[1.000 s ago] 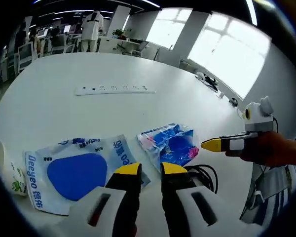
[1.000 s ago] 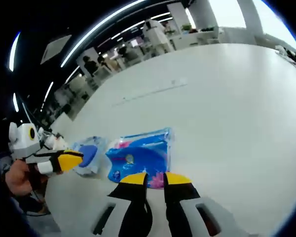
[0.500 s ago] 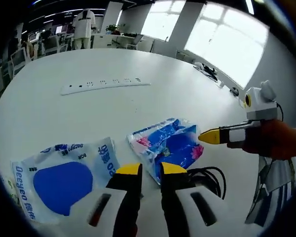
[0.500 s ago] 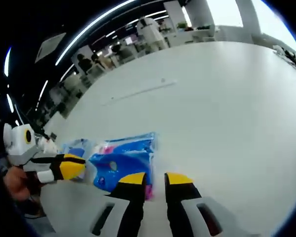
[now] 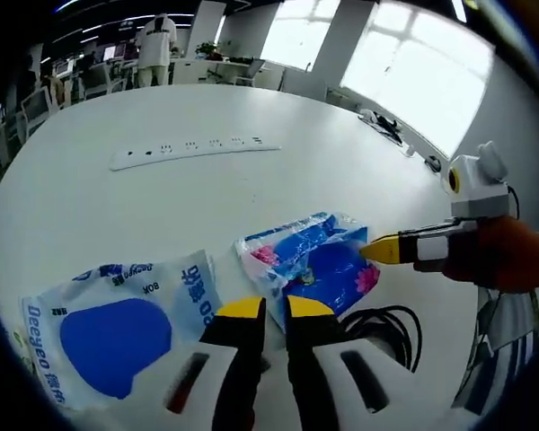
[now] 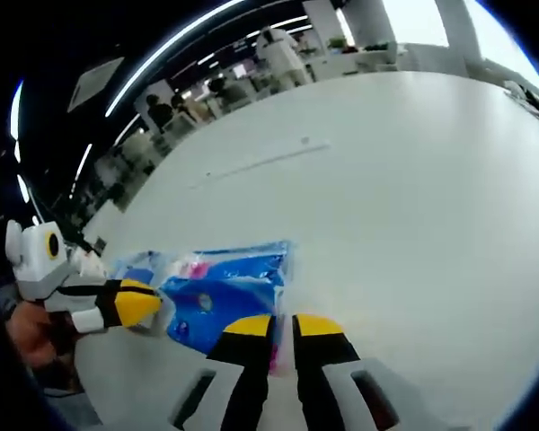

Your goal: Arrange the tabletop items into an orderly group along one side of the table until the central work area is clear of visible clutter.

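A blue flowered tissue pack [image 5: 313, 260] lies on the white table [image 5: 90, 206] just beyond my left gripper [image 5: 276, 310], whose jaws stand nearly together over the pack's near corner. My right gripper [image 5: 377, 250] comes in from the right and touches the pack's far edge. In the right gripper view the same pack [image 6: 220, 292] runs down between the narrowed jaws of my right gripper [image 6: 283, 325], and the left gripper [image 6: 135, 303] sits at its other end. A white and blue Deeyeo pack [image 5: 117, 328] lies flat beside it.
A long white power strip [image 5: 193, 151] lies farther out on the table, also seen as the power strip [image 6: 260, 162]. A black cable [image 5: 391, 328] coils near the table's edge. Desks and people stand in the background.
Both grippers' jaws have narrowed onto opposite ends of the blue flowered pack. The right gripper has slid closer against the pack's edge.
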Motion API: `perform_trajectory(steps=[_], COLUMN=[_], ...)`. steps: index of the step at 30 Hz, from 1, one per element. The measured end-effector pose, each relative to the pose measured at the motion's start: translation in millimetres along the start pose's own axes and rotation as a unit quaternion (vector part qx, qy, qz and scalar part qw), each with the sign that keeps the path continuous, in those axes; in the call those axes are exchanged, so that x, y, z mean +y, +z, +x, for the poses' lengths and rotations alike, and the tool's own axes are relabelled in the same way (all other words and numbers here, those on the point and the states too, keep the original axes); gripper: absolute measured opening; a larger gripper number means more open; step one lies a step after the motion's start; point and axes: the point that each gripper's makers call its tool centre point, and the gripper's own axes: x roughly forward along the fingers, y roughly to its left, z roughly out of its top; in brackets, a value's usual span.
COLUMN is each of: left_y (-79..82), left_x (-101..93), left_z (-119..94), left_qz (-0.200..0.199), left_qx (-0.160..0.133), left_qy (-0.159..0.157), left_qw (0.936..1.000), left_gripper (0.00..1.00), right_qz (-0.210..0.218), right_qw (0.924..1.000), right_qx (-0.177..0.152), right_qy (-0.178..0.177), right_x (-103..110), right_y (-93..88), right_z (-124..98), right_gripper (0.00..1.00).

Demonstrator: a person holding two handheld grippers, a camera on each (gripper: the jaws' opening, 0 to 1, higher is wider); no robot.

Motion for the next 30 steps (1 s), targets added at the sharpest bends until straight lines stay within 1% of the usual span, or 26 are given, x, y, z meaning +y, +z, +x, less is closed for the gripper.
perform_trajectory(steps=[10,17,21,26,30], left_y=[-4.3,-6.1,-7.8,-6.1,-6.4], left_x=[-6.5,-8.7,-5.6,-2.1,-2.0], left_z=[-1,-3,-6,-7,-8], left_qz=[-0.002,-0.004,-0.005,-0.007,-0.010], left_qx=[0.003,0.005,0.006,0.005,0.006], left_qy=[-0.004,-0.005,0.000,0.003,0.003], left_qw=[1.0000,1.0000,1.0000,1.0000,0.9999], left_gripper=[0.06,0.05,0.05,0.06,0.07], right_qz=[0.004,-0.009,-0.011,-0.010,-0.011], right_qw=[1.0000,0.9998,0.9997,0.9998,0.9998], right_qx=[-0.009,-0.007,-0.007,-0.006,-0.005], right_qy=[0.002,0.017,0.019,0.018,0.014], right_x=[-2,10,14,13,8], right_y=[3.5,5.5,6.0,5.0,3.9], right_z=[-6,-2,-1,-2,-5], right_gripper=[0.07,0.07,0.08,0.08,0.10])
